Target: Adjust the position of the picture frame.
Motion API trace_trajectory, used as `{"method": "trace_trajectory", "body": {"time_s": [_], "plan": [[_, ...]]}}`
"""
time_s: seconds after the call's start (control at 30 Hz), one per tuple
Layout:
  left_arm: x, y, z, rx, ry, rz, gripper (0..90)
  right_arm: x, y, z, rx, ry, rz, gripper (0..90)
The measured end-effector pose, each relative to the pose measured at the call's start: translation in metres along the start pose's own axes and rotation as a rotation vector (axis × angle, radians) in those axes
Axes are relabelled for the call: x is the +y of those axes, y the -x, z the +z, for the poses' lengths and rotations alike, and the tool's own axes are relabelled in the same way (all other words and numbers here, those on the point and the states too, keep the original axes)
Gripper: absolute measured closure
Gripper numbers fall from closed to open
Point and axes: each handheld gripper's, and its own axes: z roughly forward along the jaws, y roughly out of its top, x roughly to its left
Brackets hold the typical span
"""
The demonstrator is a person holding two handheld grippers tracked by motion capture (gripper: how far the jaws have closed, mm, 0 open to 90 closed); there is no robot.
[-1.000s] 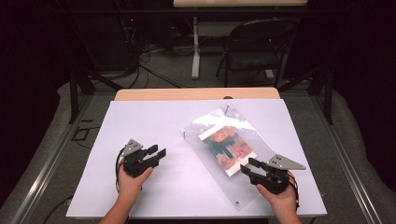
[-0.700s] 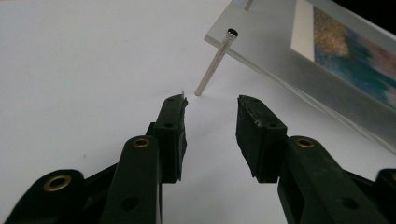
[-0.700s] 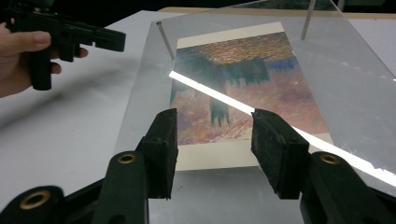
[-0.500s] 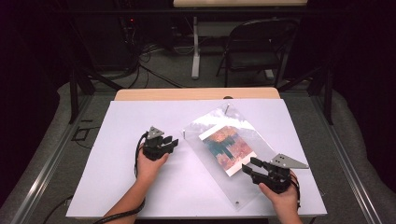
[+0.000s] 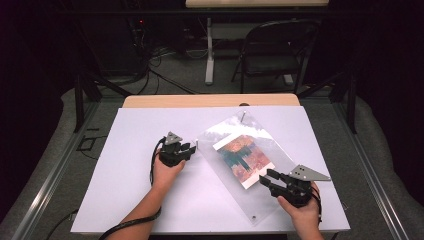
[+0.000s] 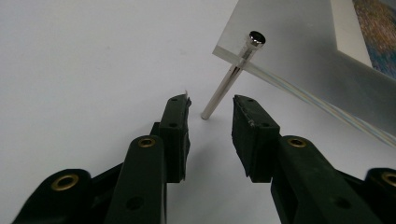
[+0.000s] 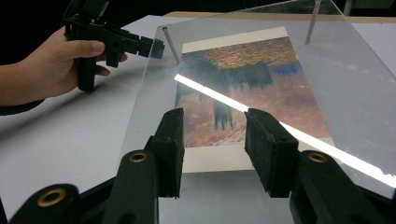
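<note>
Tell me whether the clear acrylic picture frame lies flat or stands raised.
Raised: the clear acrylic picture frame sits on a thin metal leg above the white table.

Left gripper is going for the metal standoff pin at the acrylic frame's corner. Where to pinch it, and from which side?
Pinch the metal pin on its bare shaft below the acrylic frame, probably from the open table side. The pin leans with its cap in the panel corner and its foot on the table, so only the lower shaft is free. The left gripper already lines up, jaws just closing, not yet touching.
</note>
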Motion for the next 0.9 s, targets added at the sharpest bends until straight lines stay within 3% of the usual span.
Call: {"method": "trace_trajectory", "body": {"time_s": [0.37, 0.9], "plan": [[0.003, 0.003, 0.011, 0.014, -0.013, 0.002, 71.6, -0.001, 0.001, 0.0, 0.002, 0.002, 0.012, 58.2], [0.009, 0.008, 0.021, 0.021, -0.024, 0.045, 79.4, 0.0, -0.003, 0.003, 0.011, -0.003, 0.012, 58.3]]}}
